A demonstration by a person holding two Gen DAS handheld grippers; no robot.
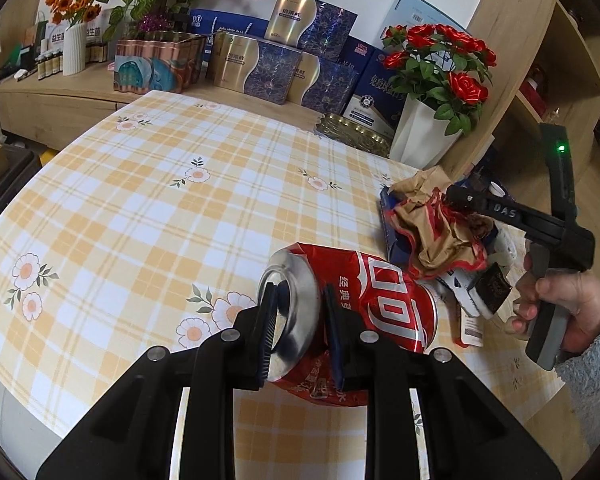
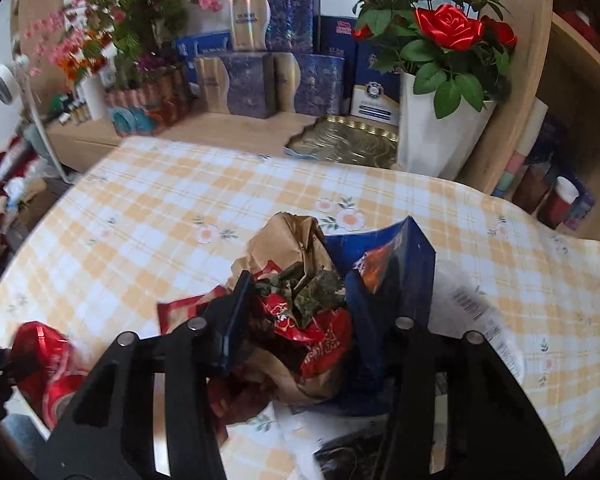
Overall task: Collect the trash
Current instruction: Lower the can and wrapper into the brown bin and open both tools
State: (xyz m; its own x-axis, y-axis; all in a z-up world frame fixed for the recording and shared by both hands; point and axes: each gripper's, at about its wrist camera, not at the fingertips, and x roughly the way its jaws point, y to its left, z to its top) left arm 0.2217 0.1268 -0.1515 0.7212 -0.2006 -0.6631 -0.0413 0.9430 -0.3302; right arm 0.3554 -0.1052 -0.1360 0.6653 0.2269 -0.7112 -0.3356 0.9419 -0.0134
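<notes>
On the checked bench (image 1: 148, 200), the left claw (image 1: 300, 320) is clamped on the crushed red can (image 1: 364, 312), while the right claw (image 2: 312, 312) is pinching the wrapper pile (image 2: 300, 280), whose loose scraps may spill out when lifted.

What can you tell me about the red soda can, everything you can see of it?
The red soda can is crushed aluminium, red with white characters and a bare silver concave base. It lies on its side over the yellow plaid tablecloth, base toward the camera. The left gripper has its jaws closed on the base end. A pile of crumpled wrappers sits just beside it. Whether it touches the cloth is unclear.
</notes>
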